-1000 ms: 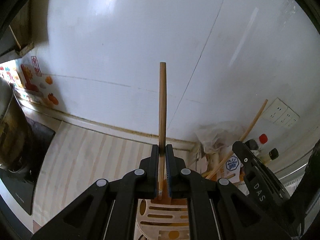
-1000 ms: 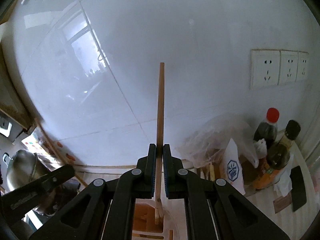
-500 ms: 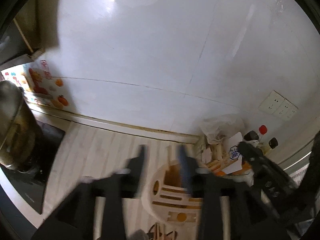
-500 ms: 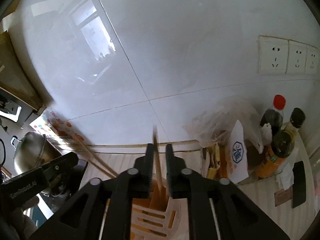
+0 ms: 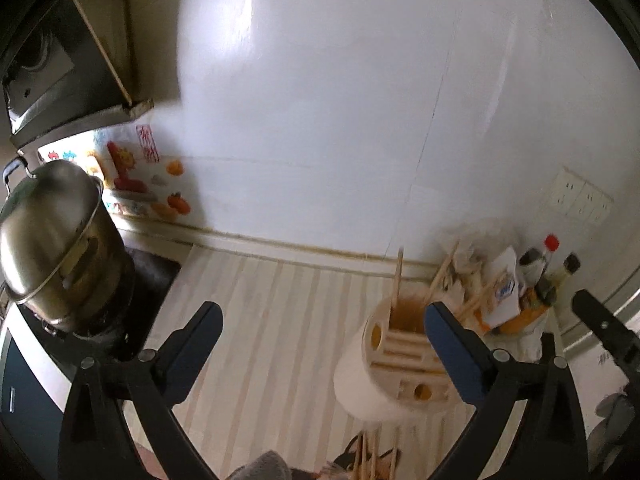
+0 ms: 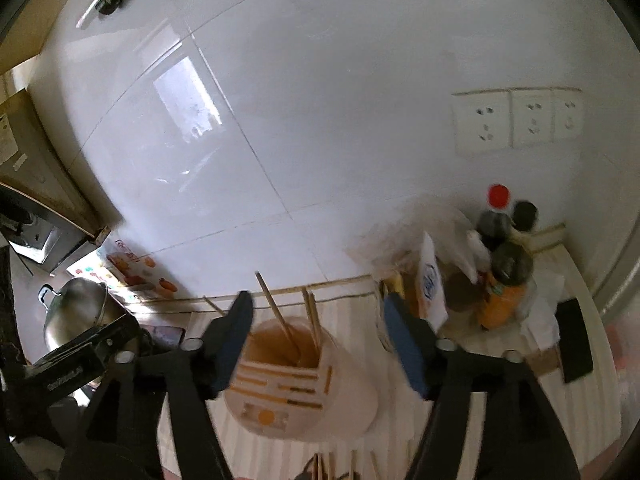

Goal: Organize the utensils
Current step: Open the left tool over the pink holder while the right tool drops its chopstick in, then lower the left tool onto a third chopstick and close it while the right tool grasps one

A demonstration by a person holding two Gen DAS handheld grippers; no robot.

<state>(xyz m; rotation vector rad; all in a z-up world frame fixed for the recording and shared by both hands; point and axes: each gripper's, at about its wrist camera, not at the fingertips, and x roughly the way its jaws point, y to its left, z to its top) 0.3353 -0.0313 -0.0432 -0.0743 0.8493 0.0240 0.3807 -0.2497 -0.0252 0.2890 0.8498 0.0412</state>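
A cream utensil holder [image 5: 384, 376] [image 6: 296, 384] with slotted sides stands on the striped counter. Two wooden chopsticks [image 6: 276, 312] lean in its round well, and one chopstick [image 5: 398, 280] shows upright from the left wrist view. My left gripper [image 5: 324, 324] is above and left of the holder. Its jaws are opening wide and hold nothing. My right gripper [image 6: 320, 324] hangs over the holder with its jaws opening. The chopstick tops show between its fingers [image 6: 236, 332], and the pads do not touch them. More chopsticks [image 6: 332, 464] lie at the near edge.
A steel pot [image 5: 52, 248] sits on a black cooktop at the left. Sauce bottles [image 6: 500, 236], packets and a plastic bag crowd the right corner by the wall sockets [image 6: 516, 124]. A black flat object [image 6: 574, 340] lies at the far right. The tiled wall is just behind.
Each gripper was shut on an upright chopstick. Both have opened and let go, and the chopsticks now stand in the holder. Both grippers have drawn back and up.
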